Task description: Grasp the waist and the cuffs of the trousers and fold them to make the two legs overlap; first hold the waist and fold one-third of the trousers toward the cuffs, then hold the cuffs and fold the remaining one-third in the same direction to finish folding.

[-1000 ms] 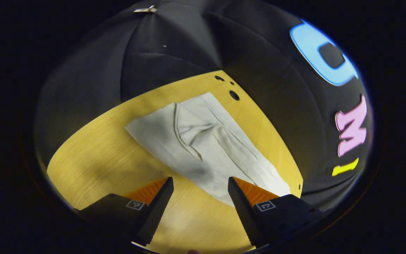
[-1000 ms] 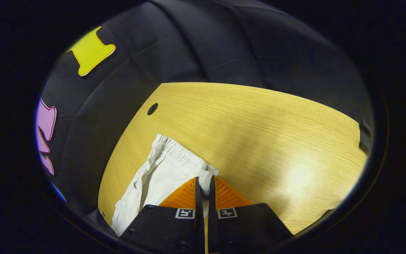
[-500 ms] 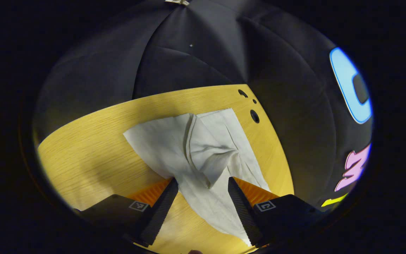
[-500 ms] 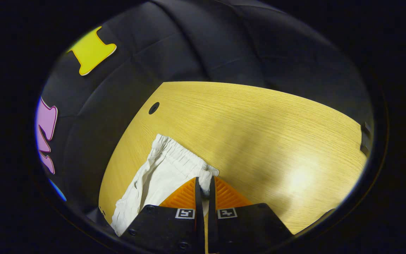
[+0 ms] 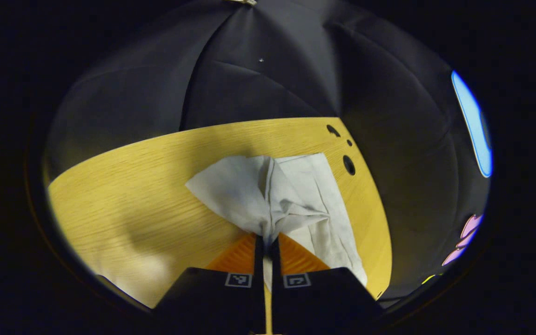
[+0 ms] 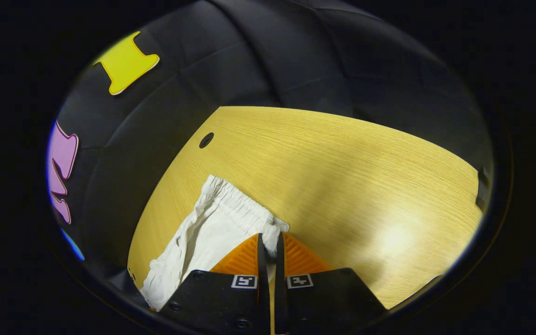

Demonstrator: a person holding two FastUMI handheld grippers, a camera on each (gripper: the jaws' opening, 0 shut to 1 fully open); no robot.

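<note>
White trousers [image 5: 291,200] lie on the yellow wooden table [image 5: 133,195]. In the left gripper view, my left gripper [image 5: 266,242] is shut on a bunched part of the leg cloth, which puckers toward the fingertips; the cuff end spreads flat beyond. In the right gripper view, the gathered elastic waist [image 6: 237,204] of the trousers [image 6: 203,242] runs from upper left to the fingertips. My right gripper [image 6: 268,242] is shut on the near corner of that waistband, low over the table [image 6: 342,177].
Round holes pierce the tabletop near its edge: one [image 5: 348,165] just right of the cuffs, one [image 6: 206,139] beyond the waist. The black cloth wall closes the table's far side. Bare wood stretches right of the waist.
My left gripper moved forward over the trouser leg and went from open to shut, pinching the cloth into a pucker. The right gripper stayed shut on the waistband, barely moving.
</note>
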